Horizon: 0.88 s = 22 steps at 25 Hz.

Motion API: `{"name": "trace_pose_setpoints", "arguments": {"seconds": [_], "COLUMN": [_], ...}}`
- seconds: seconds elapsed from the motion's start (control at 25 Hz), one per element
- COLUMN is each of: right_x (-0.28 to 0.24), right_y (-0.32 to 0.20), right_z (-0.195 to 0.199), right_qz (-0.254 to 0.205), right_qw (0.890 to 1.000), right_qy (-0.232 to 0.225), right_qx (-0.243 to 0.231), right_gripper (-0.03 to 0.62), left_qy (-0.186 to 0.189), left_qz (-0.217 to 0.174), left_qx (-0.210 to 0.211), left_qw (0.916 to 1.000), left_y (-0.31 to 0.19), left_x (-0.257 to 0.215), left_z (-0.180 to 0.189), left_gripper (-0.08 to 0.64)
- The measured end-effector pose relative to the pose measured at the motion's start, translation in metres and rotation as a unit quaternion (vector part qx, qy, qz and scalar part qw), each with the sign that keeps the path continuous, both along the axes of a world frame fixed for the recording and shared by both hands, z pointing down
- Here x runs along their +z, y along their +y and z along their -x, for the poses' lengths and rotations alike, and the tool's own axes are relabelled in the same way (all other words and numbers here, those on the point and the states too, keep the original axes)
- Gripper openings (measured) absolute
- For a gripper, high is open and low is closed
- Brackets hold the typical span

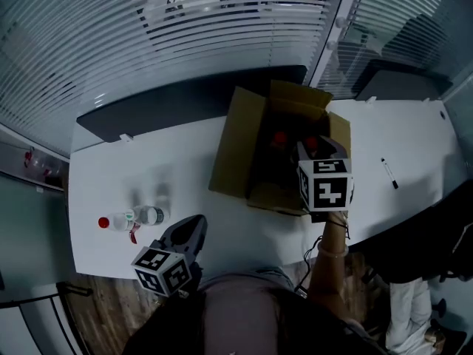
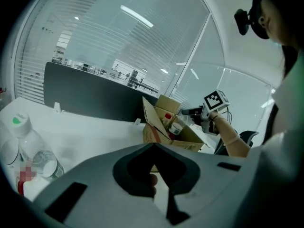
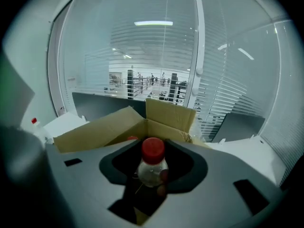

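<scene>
An open cardboard box [image 1: 235, 148] stands on the white table [image 1: 103, 180], right of the middle. My right gripper [image 1: 316, 151] hangs over the box's right side, shut on a clear bottle with a red cap [image 3: 152, 166]. A second red-capped bottle [image 1: 278, 138] lies inside the box. In the right gripper view the box [image 3: 95, 129] sits directly behind the held bottle. My left gripper [image 1: 194, 229] hovers by the table's front edge, jaws together and empty, just right of the two bottles [image 1: 131, 218] lying on the table. Its own view shows those bottles [image 2: 28, 144] at the far left.
A black marker pen [image 1: 389, 173] lies on the table's right part. A dark panel [image 1: 170, 106] runs along the table's far edge, with glass walls and blinds behind. The person's forearm [image 1: 330, 268] reaches up from the near side.
</scene>
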State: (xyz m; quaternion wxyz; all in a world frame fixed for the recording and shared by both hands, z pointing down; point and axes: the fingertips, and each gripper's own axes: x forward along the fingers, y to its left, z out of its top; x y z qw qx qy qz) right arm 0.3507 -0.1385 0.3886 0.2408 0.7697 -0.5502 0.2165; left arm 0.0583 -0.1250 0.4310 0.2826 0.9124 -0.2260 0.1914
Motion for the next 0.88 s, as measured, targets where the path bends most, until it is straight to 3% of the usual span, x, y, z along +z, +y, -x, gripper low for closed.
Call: {"name": "trace_pose_setpoints", "arguments": {"seconds": [0.88], "right_x": [-0.096], "right_y": [0.041], "right_z": [0.065], "right_qz": [-0.077], "right_qw": [0.994], "right_qy": [0.042], "right_qx": [-0.069], "right_gripper": [0.172], "left_qy": [0.034], "left_qz": [-0.011], "left_qx": [0.026], "left_qw": [0.9990], "left_y": [0.032], "left_x": [-0.018], "left_z": [0.015], "left_gripper": [0.006]}}
